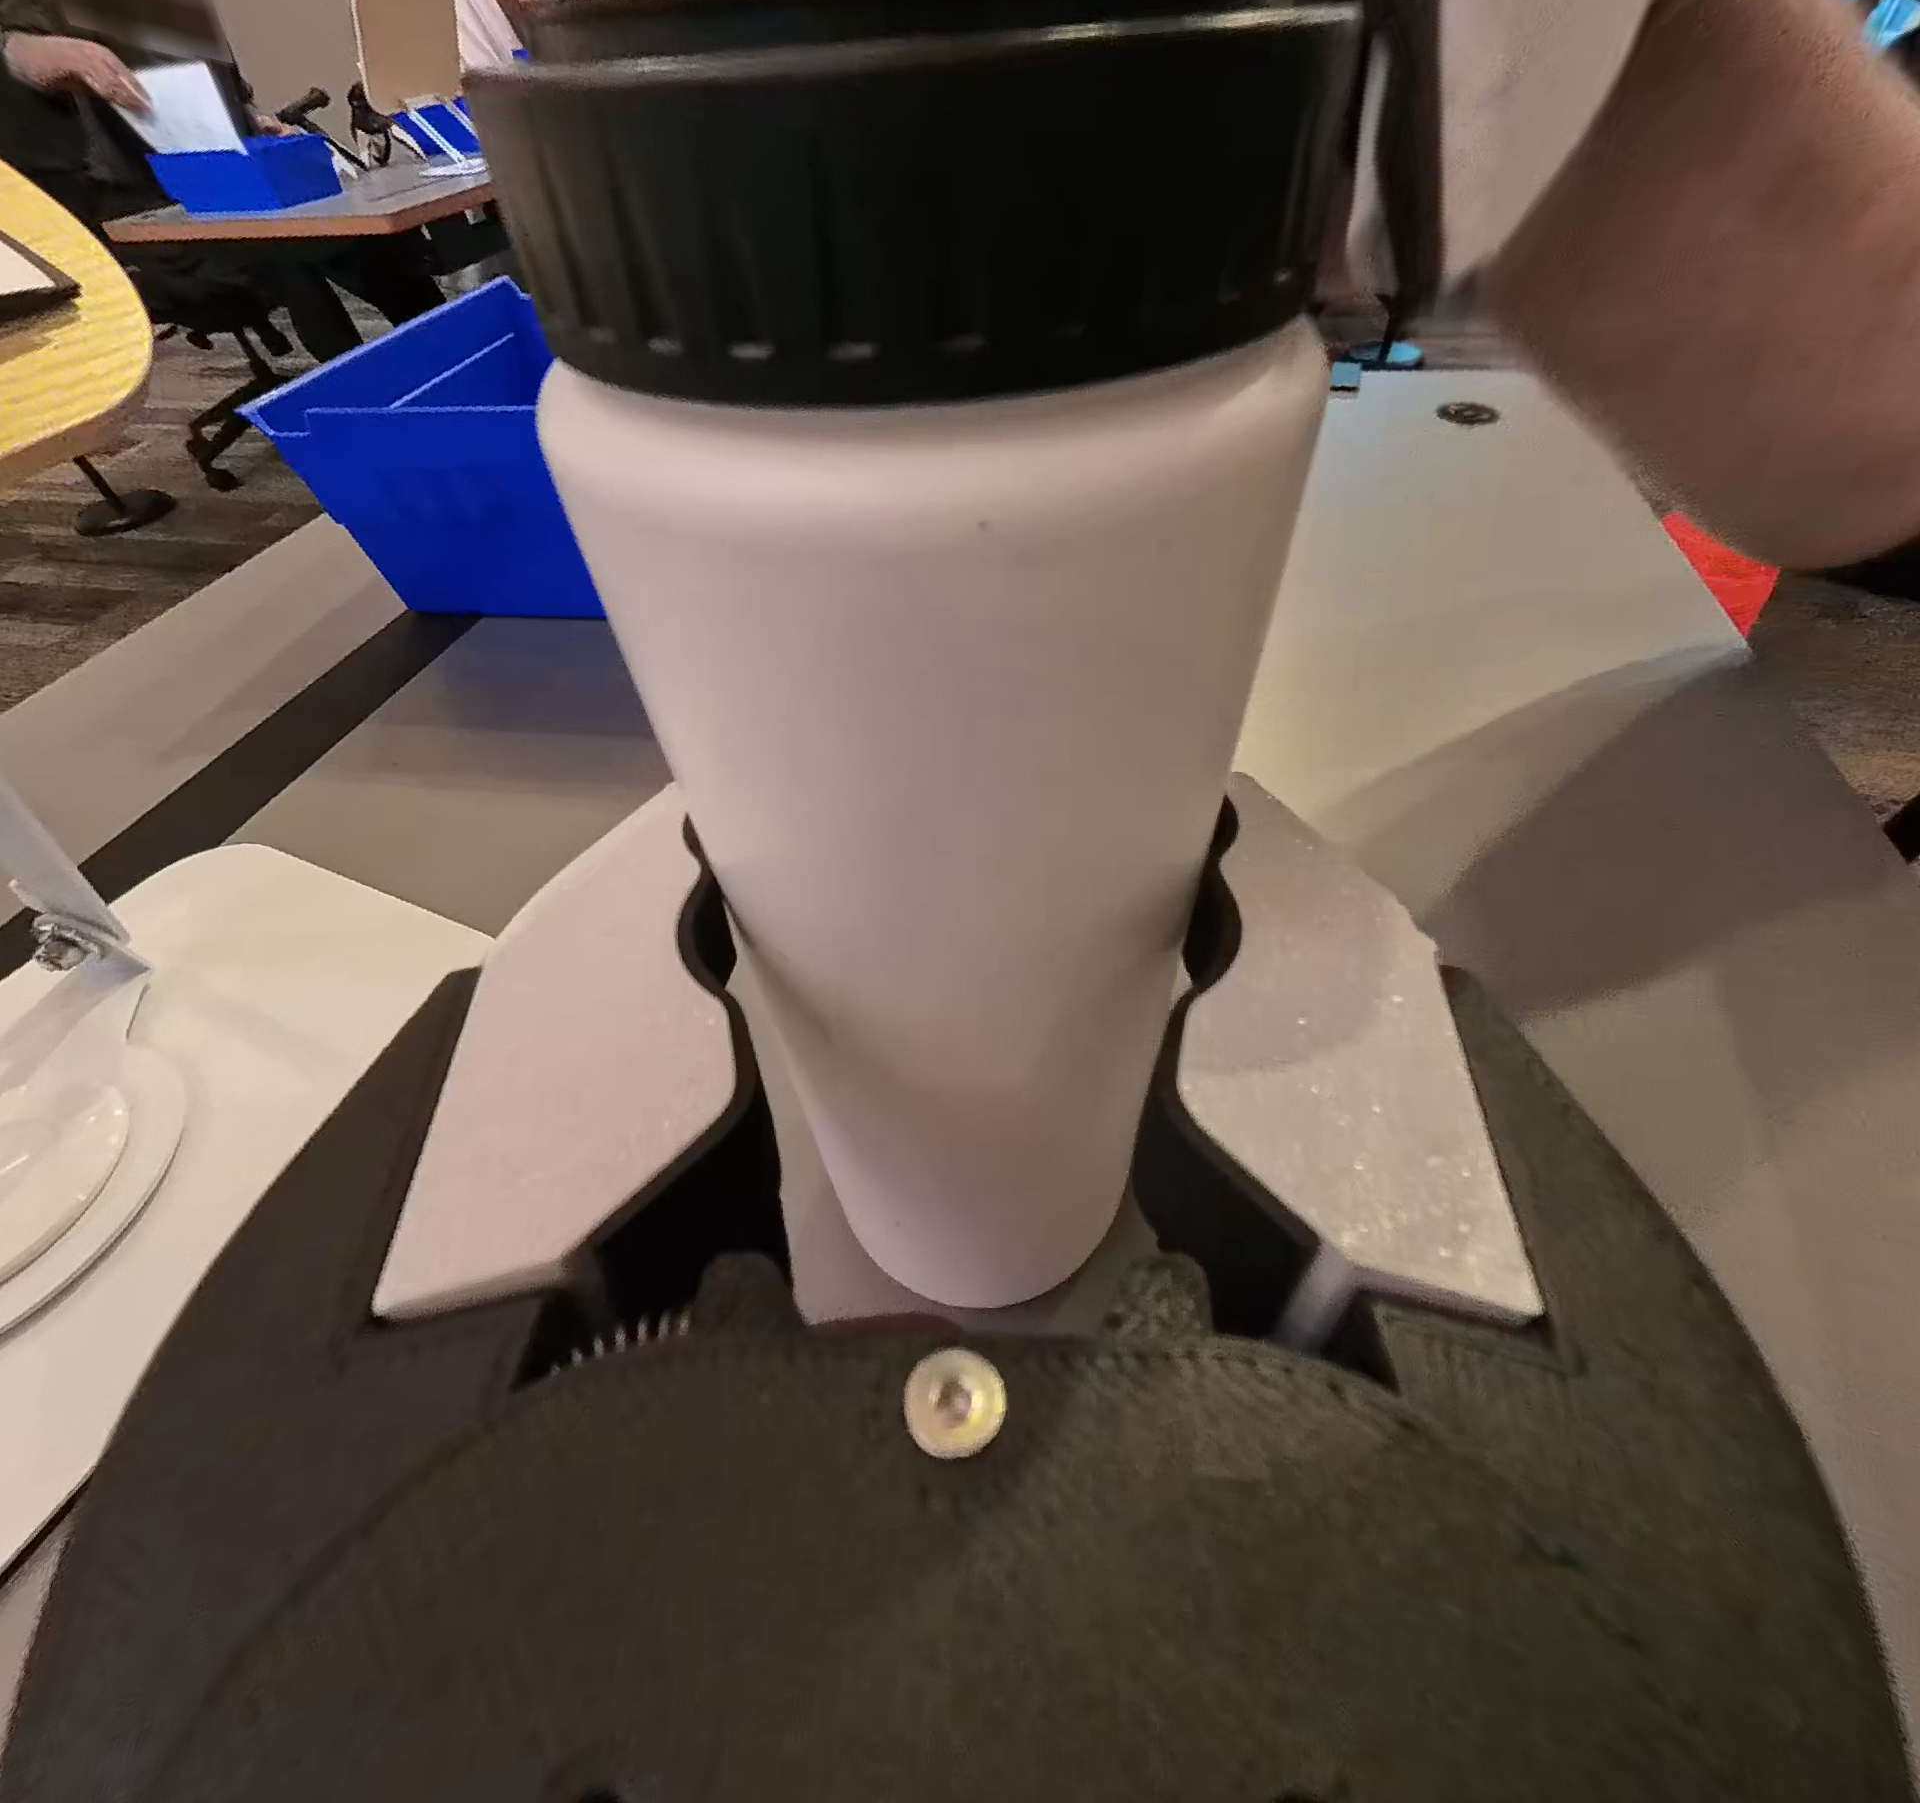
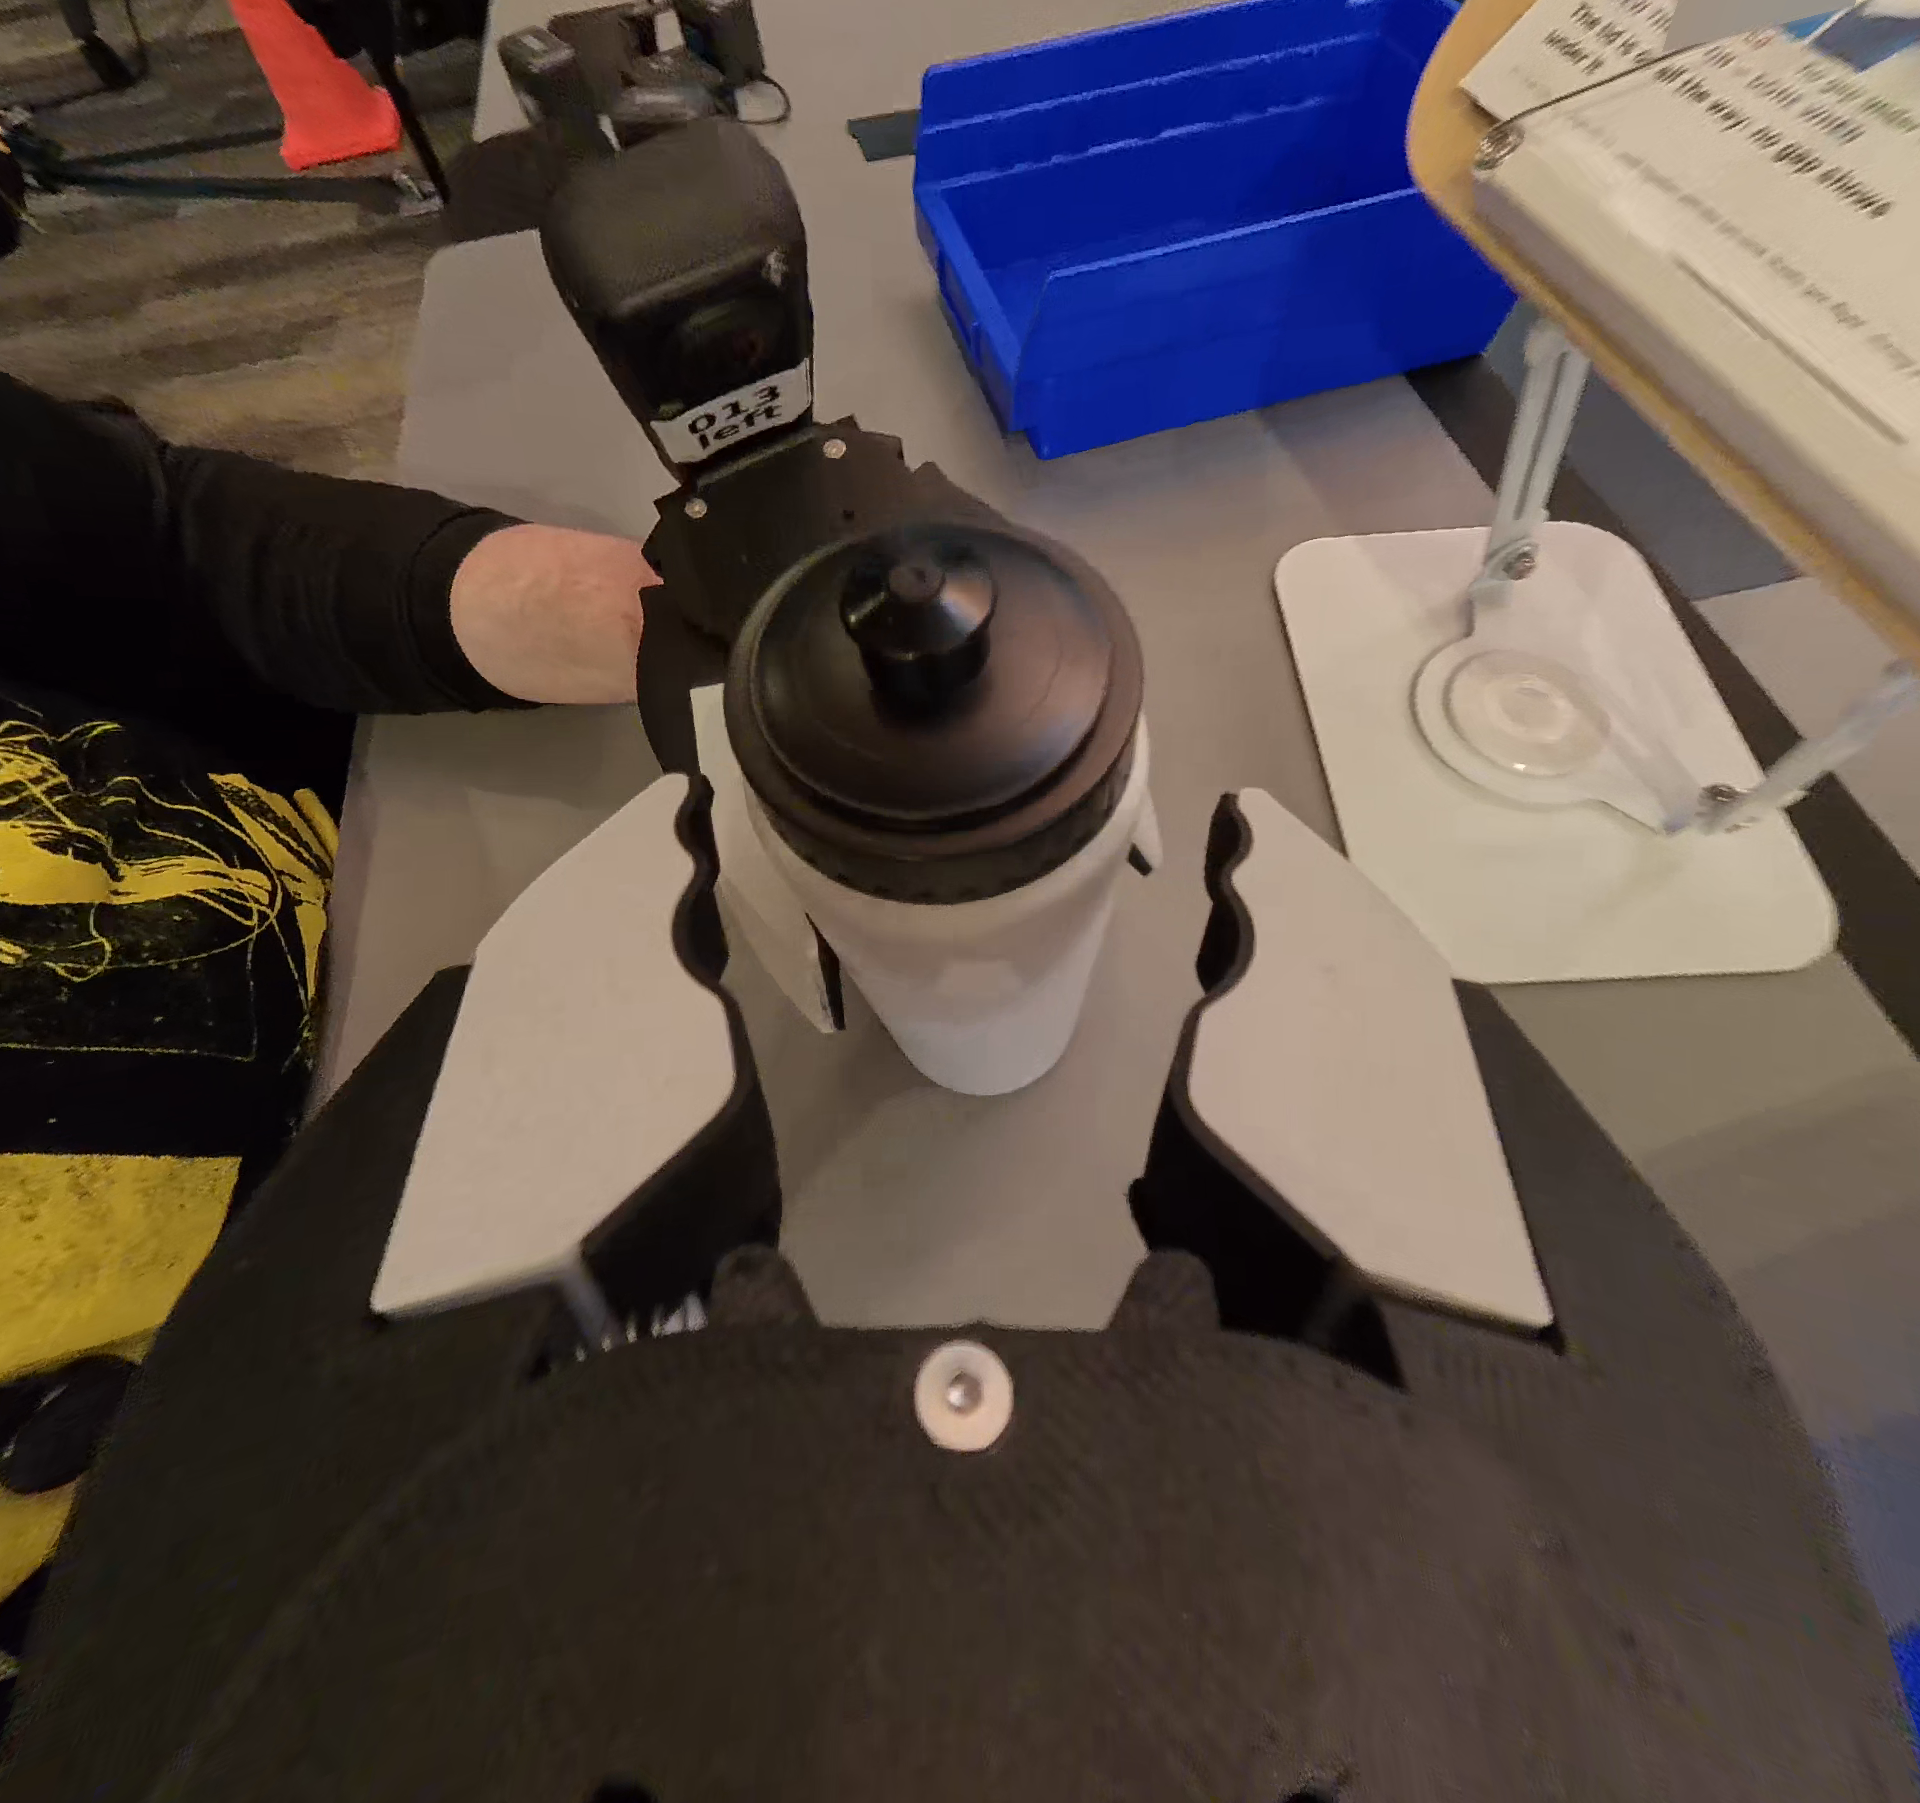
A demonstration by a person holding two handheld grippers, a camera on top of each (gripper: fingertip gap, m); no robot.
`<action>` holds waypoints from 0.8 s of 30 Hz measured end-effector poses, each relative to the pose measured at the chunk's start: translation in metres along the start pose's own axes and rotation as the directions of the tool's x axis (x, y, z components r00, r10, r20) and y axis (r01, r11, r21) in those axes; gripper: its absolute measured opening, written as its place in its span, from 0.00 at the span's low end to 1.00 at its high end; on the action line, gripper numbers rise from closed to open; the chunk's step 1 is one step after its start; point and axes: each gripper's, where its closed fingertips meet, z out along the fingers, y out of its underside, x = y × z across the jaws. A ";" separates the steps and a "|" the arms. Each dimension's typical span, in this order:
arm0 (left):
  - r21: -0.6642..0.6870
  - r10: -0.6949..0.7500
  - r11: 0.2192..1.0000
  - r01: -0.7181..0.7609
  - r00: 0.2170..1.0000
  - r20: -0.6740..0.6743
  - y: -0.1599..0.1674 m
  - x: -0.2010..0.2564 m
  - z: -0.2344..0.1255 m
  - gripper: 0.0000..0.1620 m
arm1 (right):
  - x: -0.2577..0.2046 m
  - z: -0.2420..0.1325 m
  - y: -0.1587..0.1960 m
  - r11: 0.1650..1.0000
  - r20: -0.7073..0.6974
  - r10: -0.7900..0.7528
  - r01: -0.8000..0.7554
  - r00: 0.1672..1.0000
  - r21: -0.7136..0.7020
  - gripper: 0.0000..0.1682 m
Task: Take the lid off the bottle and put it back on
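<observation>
Holding bottle (image 2: 966,932) upright on desk (image 2: 1226,527): left claw (image 1: 961,906) clamped on body. Lid (image 2: 930,683) still on. Your right claw (image 2: 961,880) spread apart, above lid. Lower it, centre on ribbed rim, close square, then twist; keep left clamp firm.

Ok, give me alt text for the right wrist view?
The open right gripper hovers over the black lid of a white bottle, which the left gripper clamps upright on a grey table; a blue bin stands behind.
</observation>
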 end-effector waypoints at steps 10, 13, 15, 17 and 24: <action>0.015 0.005 1.000 -0.005 1.000 0.006 -0.001 0.000 0.003 0.53 | -0.005 -0.007 -0.007 0.892 -0.026 0.008 -0.019 1.000 -0.451 0.46; 0.019 -0.001 1.000 0.001 1.000 0.005 -0.001 0.000 0.002 0.53 | -0.005 -0.003 -0.010 0.858 -0.031 0.058 -0.066 0.998 -0.509 0.41; 0.019 -0.006 1.000 0.006 1.000 0.004 0.000 -0.001 0.002 0.53 | -0.004 -0.002 -0.010 0.838 -0.031 0.078 -0.082 0.997 -0.539 0.41; 0.017 -0.005 1.000 0.005 1.000 0.006 0.000 -0.001 0.002 0.53 | -0.005 -0.002 -0.009 0.818 -0.034 0.094 -0.096 0.995 -0.566 0.42; 0.020 0.000 1.000 0.000 1.000 0.004 -0.001 0.001 0.003 0.53 | -0.006 -0.001 -0.004 0.750 -0.050 0.080 -0.093 0.996 -0.655 0.44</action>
